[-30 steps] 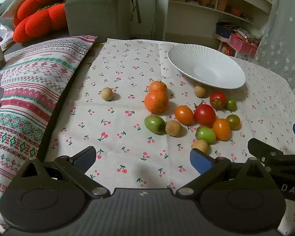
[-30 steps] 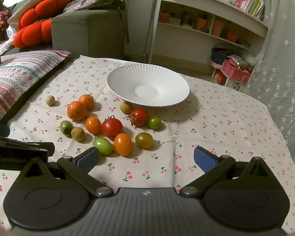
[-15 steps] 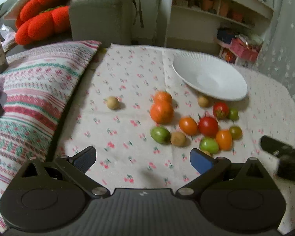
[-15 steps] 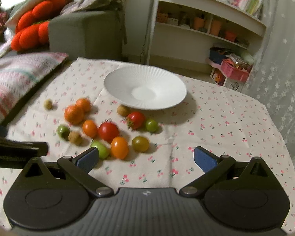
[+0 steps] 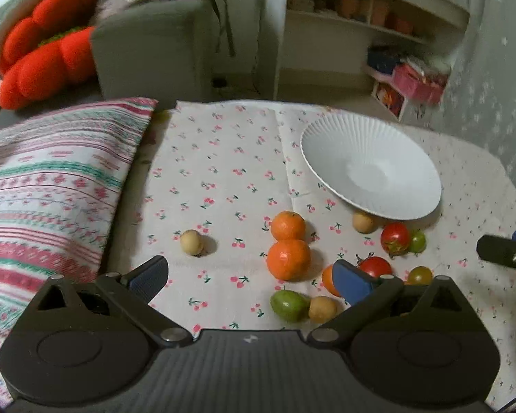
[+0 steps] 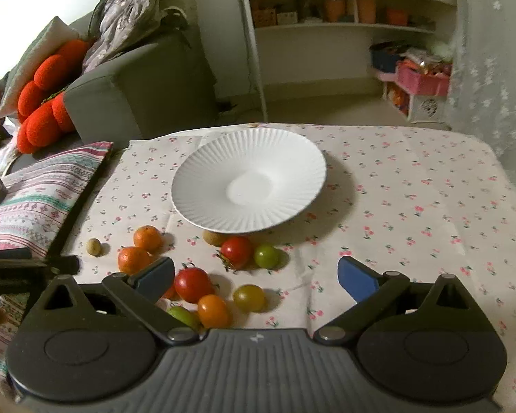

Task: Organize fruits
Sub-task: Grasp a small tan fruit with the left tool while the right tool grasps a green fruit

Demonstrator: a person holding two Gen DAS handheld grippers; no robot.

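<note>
A white ribbed plate (image 5: pixel 330 144) (image 6: pixel 203 158) stands bare on the cherry-print cloth. In front of it lie two oranges (image 5: pixel 288 258) (image 6: pixel 132 258), red tomatoes (image 5: pixel 395 238) (image 6: pixel 192 284), green and orange tomatoes (image 6: pixel 212 309) and small tan fruits (image 5: pixel 191 241) (image 6: pixel 94 247). My left gripper (image 5: pixel 249 275) is open above the near cloth, its right finger over the fruit cluster. My right gripper (image 6: pixel 256 275) is open too, with tomatoes lying between its fingers on the cloth below. Neither holds anything.
A striped cushion (image 5: pixel 48 179) borders the cloth on the left. A grey sofa (image 6: pixel 144 86) with a red plush (image 6: pixel 44 103) stands behind, and a white shelf (image 6: pixel 347 27) with a pink basket (image 6: pixel 423 75) at the back. The other gripper's black tip (image 5: pixel 505 254) shows at right.
Both grippers moved forward toward the fruit and plate, so the fruits now sit lower in each view, some behind the fingers. Both stayed open.
</note>
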